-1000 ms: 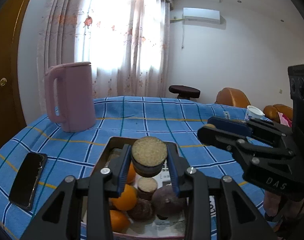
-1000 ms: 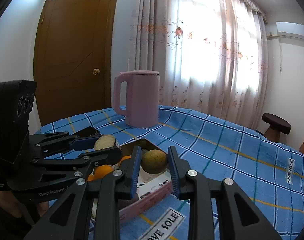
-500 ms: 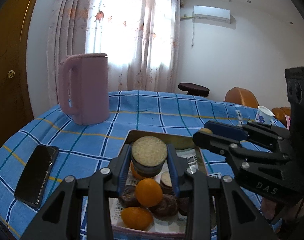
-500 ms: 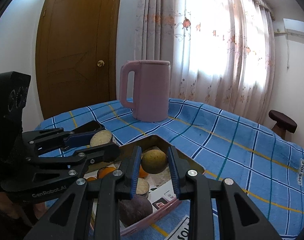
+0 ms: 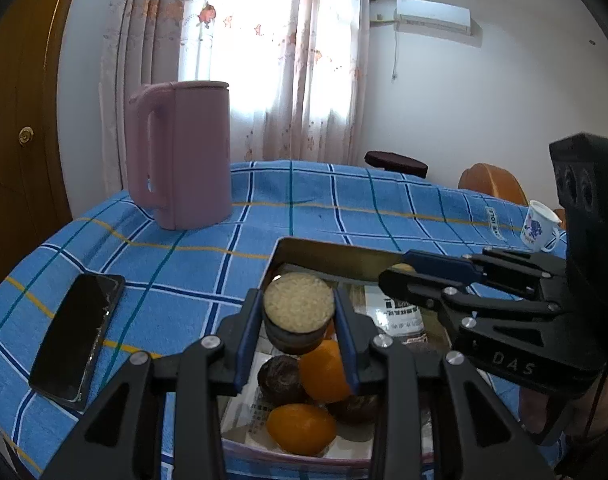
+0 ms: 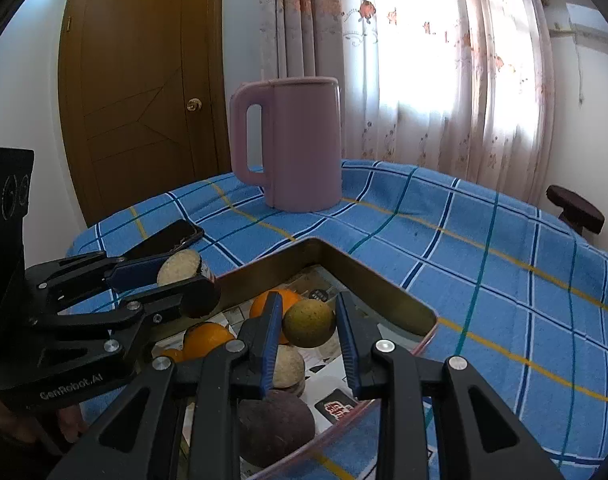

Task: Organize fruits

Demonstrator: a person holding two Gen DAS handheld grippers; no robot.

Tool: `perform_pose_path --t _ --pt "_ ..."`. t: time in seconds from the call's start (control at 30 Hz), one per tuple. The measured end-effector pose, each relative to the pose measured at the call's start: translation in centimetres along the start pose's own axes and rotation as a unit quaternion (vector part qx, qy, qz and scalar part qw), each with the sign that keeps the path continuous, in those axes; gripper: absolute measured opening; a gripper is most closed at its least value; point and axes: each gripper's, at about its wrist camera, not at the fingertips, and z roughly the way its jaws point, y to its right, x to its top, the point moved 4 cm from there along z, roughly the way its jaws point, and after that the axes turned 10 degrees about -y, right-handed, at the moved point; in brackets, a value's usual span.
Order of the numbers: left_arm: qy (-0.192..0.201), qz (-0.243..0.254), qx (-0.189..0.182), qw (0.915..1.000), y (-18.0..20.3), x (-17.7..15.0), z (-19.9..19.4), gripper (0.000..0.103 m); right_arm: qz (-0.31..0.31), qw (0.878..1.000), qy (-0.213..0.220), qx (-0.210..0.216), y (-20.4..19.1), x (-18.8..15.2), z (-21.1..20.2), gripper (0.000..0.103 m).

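Observation:
My left gripper [image 5: 297,302] is shut on a dark fruit piece with a pale flat top [image 5: 298,312], held over the near end of a metal tray [image 5: 336,256]. Below it in the tray lie two oranges [image 5: 302,428] and dark purple fruits [image 5: 280,378] on printed paper. My right gripper [image 6: 308,304] is shut on a round yellow-green fruit [image 6: 309,322] above the tray [image 6: 368,280]. In the right wrist view the left gripper [image 6: 196,276] comes in from the left with its fruit piece [image 6: 180,266]. A dark purple fruit [image 6: 276,432] lies under the right fingers.
A pink kettle [image 5: 184,156] stands at the back left of the blue checked tablecloth. A black phone [image 5: 76,336] lies left of the tray. A white cup [image 5: 538,226] sits at the far right. A door and curtains are behind the table.
Both grippers have sunk and moved forward over the tray, each keeping its fruit. The kettle and tray look closer in both views.

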Motion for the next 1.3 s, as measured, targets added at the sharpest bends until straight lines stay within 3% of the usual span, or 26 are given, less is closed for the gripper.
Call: perform_pose_path --t 0.47,0.63,0.73,0.87,1.07,1.3 --pt "-0.029 0.005 0.003 0.9996 -0.3 -0.5 1.3 0.038 0.008 0.999 -0.053 0.003 0.1 -1.2 2.7 0.029" --pt "-0.034 0.002 0.007 0.9994 -0.4 -0.9 1.8 0.042 0.011 0.998 -0.054 0.007 0.2 -1.3 2.6 0.029" --pt "-0.032 0.0 0.008 0.9994 -0.5 -0.9 1.7 0.049 0.011 0.999 -0.053 0.005 0.1 -1.3 2.5 0.029" --pt "-0.028 -0.004 0.016 0.9995 -0.6 -0.9 1.8 0.071 0.014 0.998 -0.056 0.003 0.2 -1.5 2.7 0.032" --pt "-0.016 -0.007 0.01 0.9998 -0.5 -0.8 1.1 0.077 0.026 0.999 -0.041 -0.009 0.7 -1.4 1.7 0.054" --pt "0.009 -0.007 0.011 0.9999 -0.3 -0.6 -0.5 0.093 0.026 0.999 -0.018 -0.024 0.4 -1.3 -0.8 0.059"
